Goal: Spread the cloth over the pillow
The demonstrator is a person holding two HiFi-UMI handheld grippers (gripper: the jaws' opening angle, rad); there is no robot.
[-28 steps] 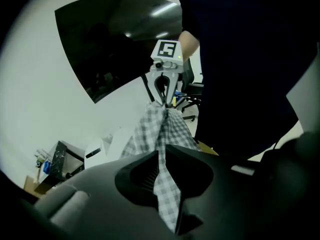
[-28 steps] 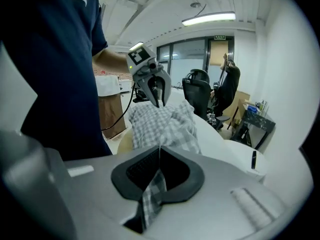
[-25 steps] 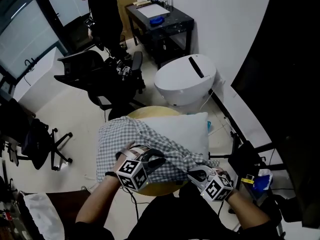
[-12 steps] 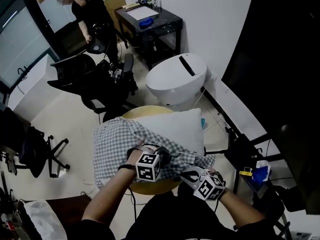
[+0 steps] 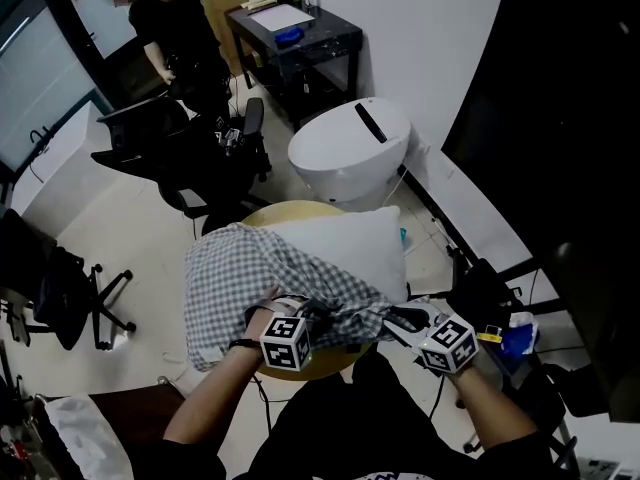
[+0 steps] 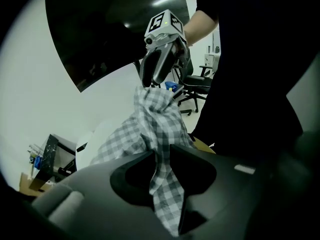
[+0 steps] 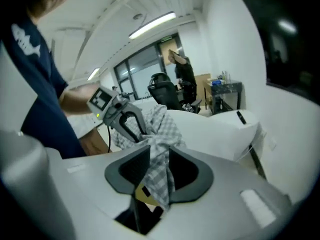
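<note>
A white pillow (image 5: 352, 248) lies on a round wooden table (image 5: 290, 211). A grey checked cloth (image 5: 235, 278) covers its left half and near edge, bunched into a ridge toward me. My left gripper (image 5: 315, 311) is shut on that near edge, and the cloth (image 6: 156, 115) runs pinched between its jaws (image 6: 161, 156). My right gripper (image 5: 402, 318) is at the cloth's near right corner. Its jaws (image 7: 159, 151) are opening, and the cloth (image 7: 162, 126) hangs loosely between them. Each gripper view shows the other gripper a short way off along the same fold.
A white rounded pod (image 5: 350, 148) stands just beyond the table. Black office chairs (image 5: 170, 143) and a person (image 5: 175, 28) are at the back left, a black desk (image 5: 295, 38) behind. A dark stand (image 5: 485, 293) and a blue item (image 5: 520, 338) sit at right.
The right gripper has moved up and rightward with the cloth's corner and its jaws have widened. The left gripper has shifted slightly along the near edge. The ridge of cloth now stretches between them.
</note>
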